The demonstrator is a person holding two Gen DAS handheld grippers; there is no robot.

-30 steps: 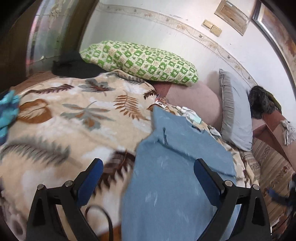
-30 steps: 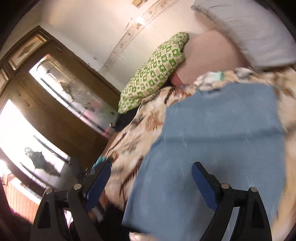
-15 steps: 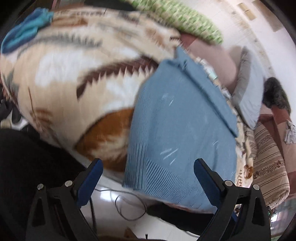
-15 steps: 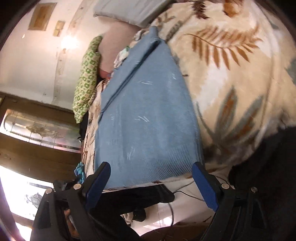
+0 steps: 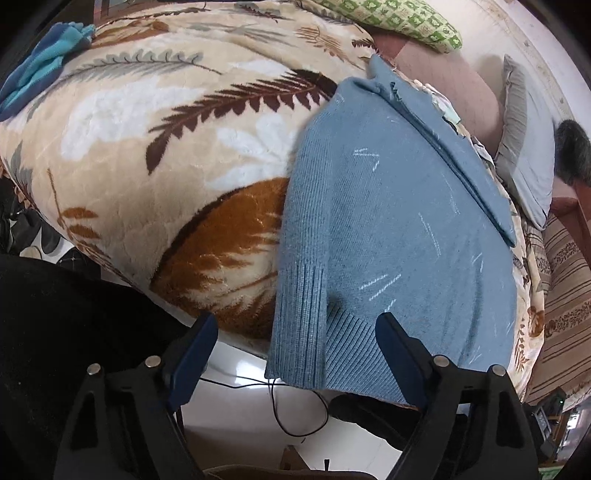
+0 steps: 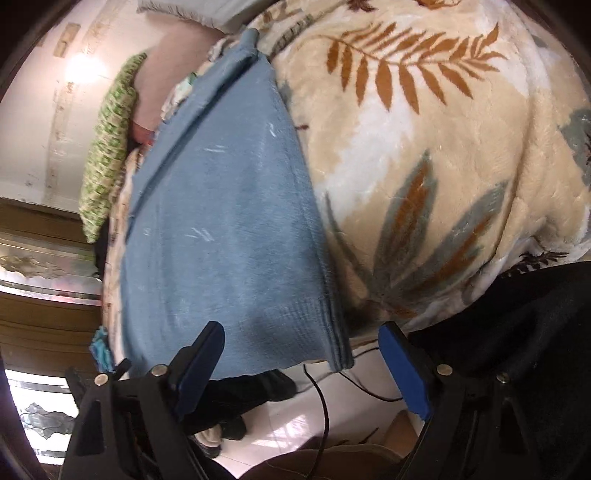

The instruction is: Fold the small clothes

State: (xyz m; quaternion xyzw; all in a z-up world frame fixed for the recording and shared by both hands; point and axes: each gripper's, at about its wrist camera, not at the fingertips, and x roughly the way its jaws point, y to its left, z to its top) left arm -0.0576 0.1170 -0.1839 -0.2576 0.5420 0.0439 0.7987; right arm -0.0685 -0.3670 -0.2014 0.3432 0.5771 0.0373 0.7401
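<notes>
A blue knit sweater (image 5: 399,229) lies flat on a leaf-patterned blanket (image 5: 166,155), its ribbed hem hanging over the bed's near edge. A sleeve is folded in along its left side, with the ribbed cuff (image 5: 299,325) at the hem. My left gripper (image 5: 295,354) is open, its jaws either side of that lower left corner, just off the cloth. In the right wrist view the sweater (image 6: 229,229) shows too, and my right gripper (image 6: 303,362) is open around its lower right corner (image 6: 340,354).
A green checked pillow (image 5: 399,22), a pink cushion (image 5: 454,81) and a grey pillow (image 5: 528,155) lie at the bed's far end. A turquoise cloth (image 5: 40,66) sits at the far left. A black cable (image 5: 295,413) runs on the white floor below.
Both grippers have dropped from above the bed to its near edge. They now sit at the sweater's two hem corners, closer than half a second ago. Both stayed open.
</notes>
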